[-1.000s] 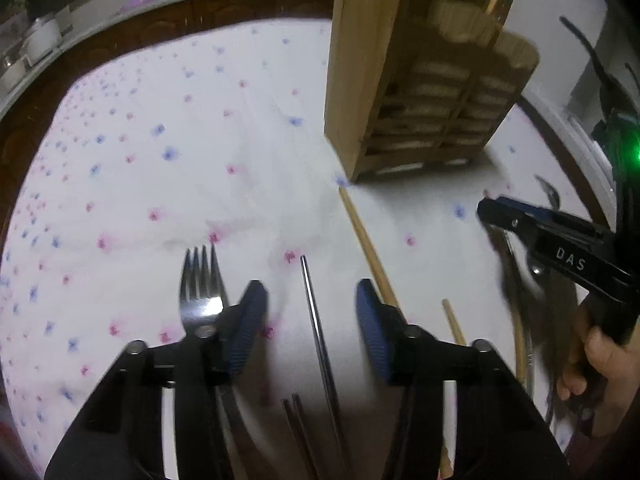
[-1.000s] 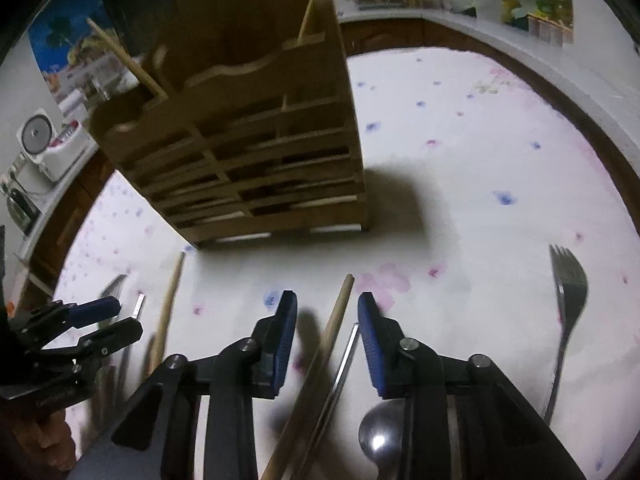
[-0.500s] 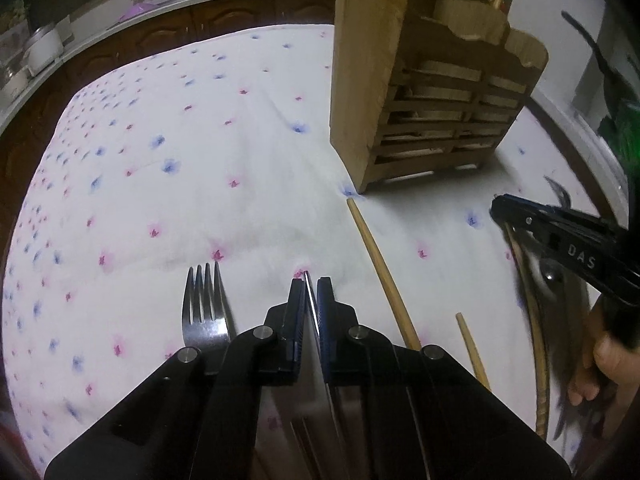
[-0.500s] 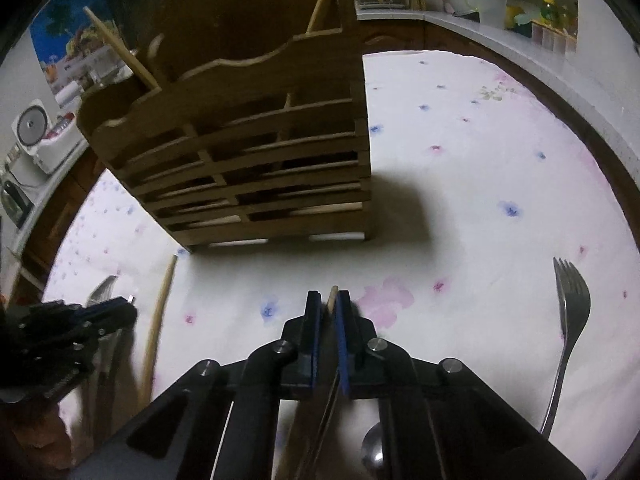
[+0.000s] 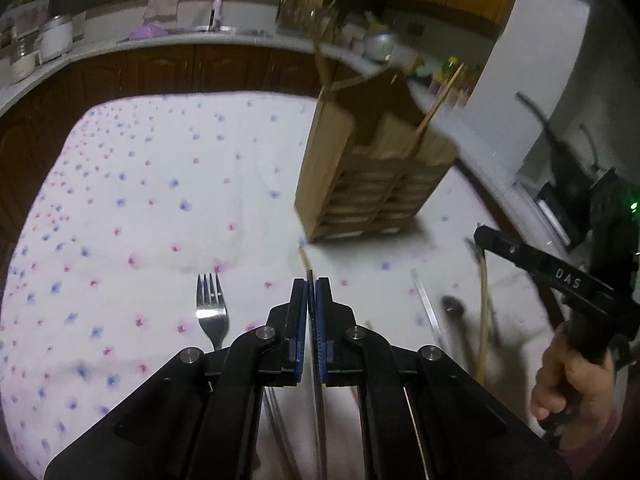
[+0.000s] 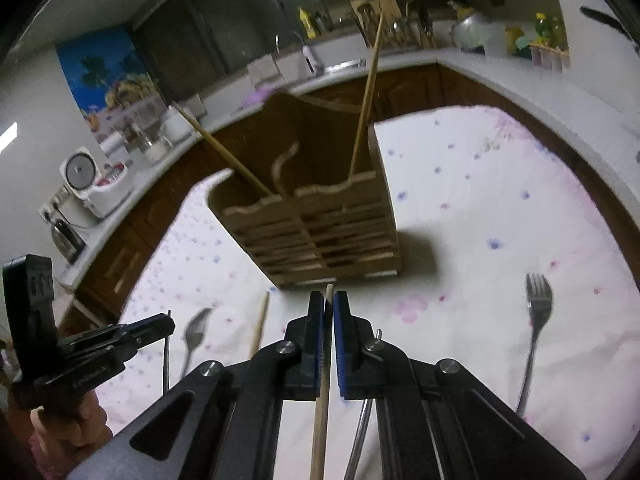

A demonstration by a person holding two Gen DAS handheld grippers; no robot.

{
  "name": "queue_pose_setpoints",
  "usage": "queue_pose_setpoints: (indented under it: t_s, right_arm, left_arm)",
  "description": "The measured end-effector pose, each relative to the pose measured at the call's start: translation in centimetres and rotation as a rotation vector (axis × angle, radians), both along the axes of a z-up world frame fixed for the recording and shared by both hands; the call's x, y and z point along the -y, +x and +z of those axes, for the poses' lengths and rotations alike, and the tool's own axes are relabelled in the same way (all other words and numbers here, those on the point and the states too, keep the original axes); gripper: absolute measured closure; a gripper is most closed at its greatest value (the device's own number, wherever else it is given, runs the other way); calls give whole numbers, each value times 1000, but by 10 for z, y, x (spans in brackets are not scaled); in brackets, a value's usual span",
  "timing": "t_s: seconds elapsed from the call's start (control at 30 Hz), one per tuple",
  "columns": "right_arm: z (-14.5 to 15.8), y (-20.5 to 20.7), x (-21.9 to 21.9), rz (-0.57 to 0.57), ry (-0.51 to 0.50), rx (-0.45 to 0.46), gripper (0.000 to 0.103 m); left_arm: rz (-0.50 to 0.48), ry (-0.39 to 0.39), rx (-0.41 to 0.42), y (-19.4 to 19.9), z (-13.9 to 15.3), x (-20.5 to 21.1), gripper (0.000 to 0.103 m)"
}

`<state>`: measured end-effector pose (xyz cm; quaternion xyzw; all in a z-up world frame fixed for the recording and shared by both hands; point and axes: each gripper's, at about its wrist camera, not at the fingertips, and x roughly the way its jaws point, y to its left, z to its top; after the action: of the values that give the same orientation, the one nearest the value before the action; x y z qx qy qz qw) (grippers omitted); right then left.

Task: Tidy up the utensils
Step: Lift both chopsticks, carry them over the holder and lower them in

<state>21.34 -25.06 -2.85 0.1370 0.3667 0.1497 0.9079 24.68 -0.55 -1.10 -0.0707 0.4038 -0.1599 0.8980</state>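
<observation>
Utensils lie scattered on a white cloth with pink and blue flowers (image 5: 140, 208). Left gripper (image 5: 311, 292): blue pads pressed together on a thin metal chopstick (image 5: 318, 408), tip just past the pads, shaft running back under the tool. Right gripper (image 6: 329, 304): pads clamped on a wooden chopstick (image 6: 320, 432), tip poking out in front, lower end trailing toward the camera. Both sets of jaws have just been closing, each with its stick between them.

Left view, near field: fork (image 5: 211, 314) flat on the cloth just left of the jaws, tines pointing away. To the right, blurred: another metal chopstick (image 5: 425, 306), a spoon (image 5: 454, 308) and a wooden chopstick (image 5: 484, 312) on the cloth, below the right tool held in a hand (image 5: 568, 376).

Right view: second fork (image 6: 536, 320) on the cloth at right, well apart from the gripper.

Mid field: wooden slatted utensil holder (image 6: 320, 232) standing upright on the cloth, two wooden chopsticks (image 6: 366, 100) leaning out of its compartments.

Far: kitchen counter (image 5: 180, 40) with appliances.
</observation>
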Motion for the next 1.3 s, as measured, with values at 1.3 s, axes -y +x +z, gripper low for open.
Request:
queue_pose_setpoints:
  t_s: [1.3]
  right_arm:
    - [93,-72,32,-76,43,270,99]
  left_arm:
    - [42,-106,295,-74,102,-27,100]
